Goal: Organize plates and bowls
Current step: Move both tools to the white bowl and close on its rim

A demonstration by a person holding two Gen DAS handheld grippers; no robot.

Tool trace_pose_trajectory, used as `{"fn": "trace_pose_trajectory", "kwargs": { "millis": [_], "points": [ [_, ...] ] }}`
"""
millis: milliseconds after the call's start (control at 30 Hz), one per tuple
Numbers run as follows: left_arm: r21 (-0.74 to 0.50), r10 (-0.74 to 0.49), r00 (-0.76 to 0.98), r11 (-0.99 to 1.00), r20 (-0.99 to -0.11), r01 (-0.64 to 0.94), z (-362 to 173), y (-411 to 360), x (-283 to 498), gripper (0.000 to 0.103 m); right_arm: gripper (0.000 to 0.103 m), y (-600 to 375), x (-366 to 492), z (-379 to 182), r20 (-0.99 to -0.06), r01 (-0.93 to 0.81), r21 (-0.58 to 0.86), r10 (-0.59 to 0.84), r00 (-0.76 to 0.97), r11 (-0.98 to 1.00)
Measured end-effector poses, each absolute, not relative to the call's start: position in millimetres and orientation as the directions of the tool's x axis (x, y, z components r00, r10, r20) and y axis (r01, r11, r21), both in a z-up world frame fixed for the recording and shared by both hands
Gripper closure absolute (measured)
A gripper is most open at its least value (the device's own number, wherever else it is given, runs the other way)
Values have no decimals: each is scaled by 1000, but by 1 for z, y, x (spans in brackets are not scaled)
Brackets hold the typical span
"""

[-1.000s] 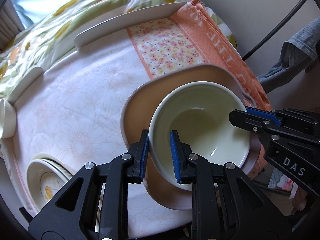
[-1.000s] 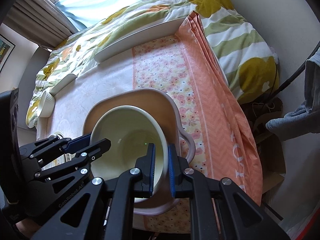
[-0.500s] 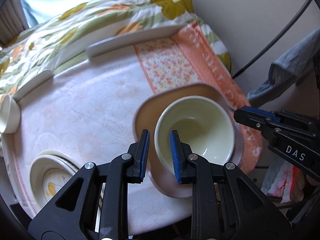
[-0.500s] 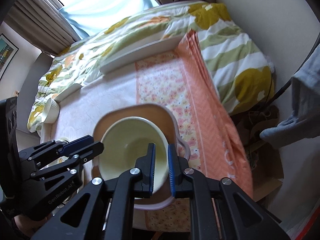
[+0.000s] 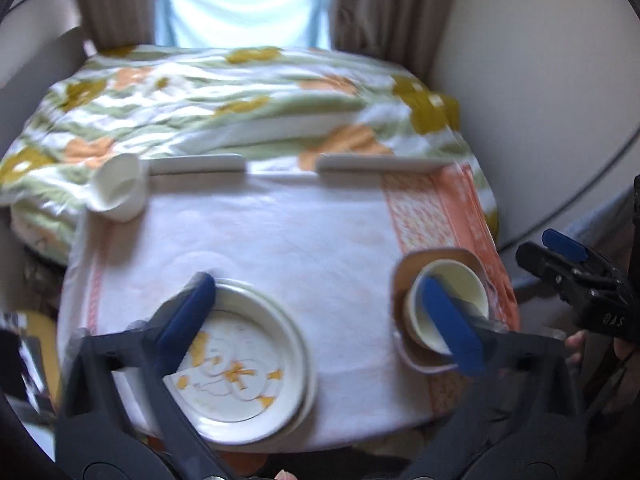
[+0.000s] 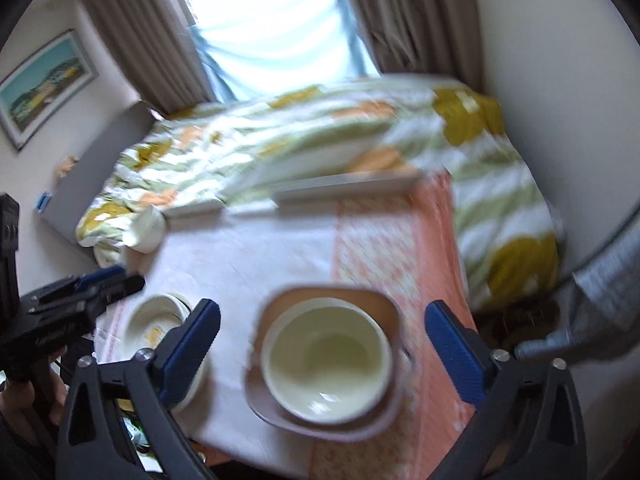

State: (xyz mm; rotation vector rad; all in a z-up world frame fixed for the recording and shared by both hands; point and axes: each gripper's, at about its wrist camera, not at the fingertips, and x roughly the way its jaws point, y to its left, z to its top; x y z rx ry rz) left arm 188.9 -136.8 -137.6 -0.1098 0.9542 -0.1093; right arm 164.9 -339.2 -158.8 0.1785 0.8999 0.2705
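A cream bowl (image 6: 326, 358) sits in a brown square plate (image 6: 384, 306) at the table's near right; both also show in the left wrist view, the bowl (image 5: 460, 284) and the plate (image 5: 404, 276). A stack of white plates with orange marks (image 5: 240, 360) lies at the near left and shows in the right wrist view (image 6: 156, 322). My left gripper (image 5: 320, 316) is open and empty, held above the table's near edge. My right gripper (image 6: 322, 342) is open and empty, above the bowl. A small white bowl (image 5: 118, 188) stands at the far left.
The round table (image 5: 300, 232) has a white cloth with an orange runner (image 6: 392, 240) on the right. Two long white dishes (image 5: 196, 162) (image 5: 376, 162) lie at its far edge. A bed with a floral quilt (image 5: 224, 100) is behind it, and a wall at the right.
Both grippers have let go of the cream bowl, opened wide and pulled back and up. The bowl stays in the brown plate. Both views are blurred by motion.
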Motion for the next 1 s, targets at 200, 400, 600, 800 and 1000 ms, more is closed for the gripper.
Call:
{"fn": "trace_pose_trajectory", "kwargs": {
  "millis": [200, 400, 600, 800, 1000],
  "points": [
    [-187, -79, 604, 975, -793, -118, -133, -63, 175, 0, 1, -283, 182, -134, -655, -331, 265, 421, 628, 906],
    [-284, -63, 644, 926, -762, -247, -129, 15, 169, 0, 1, -203, 219, -116, -698, -493, 212, 484, 528, 844],
    [-371, -75, 644, 865, -762, -339, -136, 96, 193, 0, 1, -122, 277, -97, -719, -568, 159, 489, 495, 808],
    [-438, -137, 579, 795, -803, -420, -182, 155, 240, 1, 1, -41, 346, -129, -812, -638, 153, 464, 354, 755],
    [-489, -226, 510, 735, -830, -469, -247, 188, 290, 30, 14, 18, 393, -205, -891, -662, 207, 418, 177, 721]
  ]
}}
